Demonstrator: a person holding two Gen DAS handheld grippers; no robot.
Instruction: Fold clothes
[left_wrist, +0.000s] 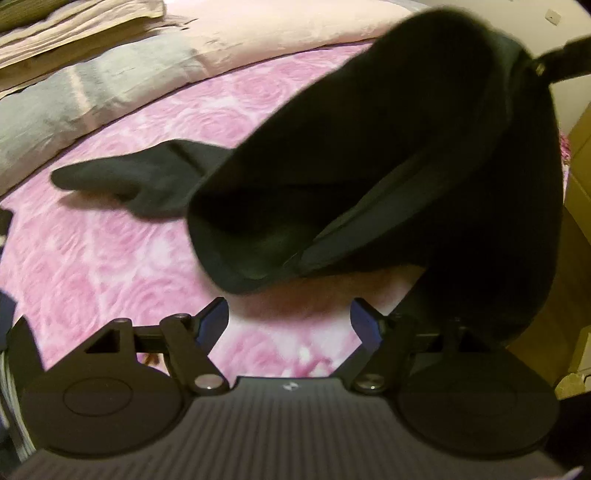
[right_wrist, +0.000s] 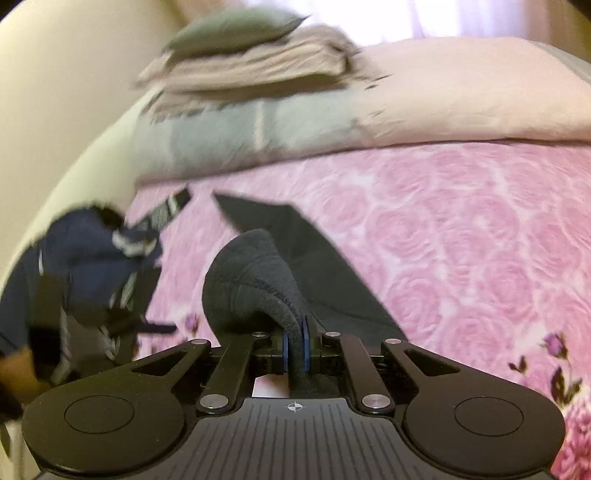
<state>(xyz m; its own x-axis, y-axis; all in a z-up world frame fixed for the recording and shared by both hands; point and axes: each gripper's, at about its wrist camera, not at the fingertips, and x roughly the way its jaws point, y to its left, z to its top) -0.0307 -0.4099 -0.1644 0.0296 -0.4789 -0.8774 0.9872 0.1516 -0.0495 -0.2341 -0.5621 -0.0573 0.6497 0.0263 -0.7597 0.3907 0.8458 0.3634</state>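
Right tongs (right_wrist: 294, 345) clenched on black garment's (right_wrist: 255, 280) bunched edge, lifted off the pink bedspread (right_wrist: 461, 236). Left tongs (left_wrist: 289, 321) released, empty, below the hanging cloth (left_wrist: 388, 166). Looks mid-lift, pre-fold; next, L needs to grab an edge w/ care.

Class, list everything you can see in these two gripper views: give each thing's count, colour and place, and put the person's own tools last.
Black garment: one, part lifted, one end lying on the bedspread.
Bedspread: one, pink rose print, covering the bed.
Duvet: one, pale pink and grey, at the bed's far end.
Folded linen: one stack, beige, on the duvet.
Pillow: one, grey-green, on the stack.
Navy clothes: a pile, at the bed's left edge.
Left gripper: open, empty.
Right gripper: shut on the garment.
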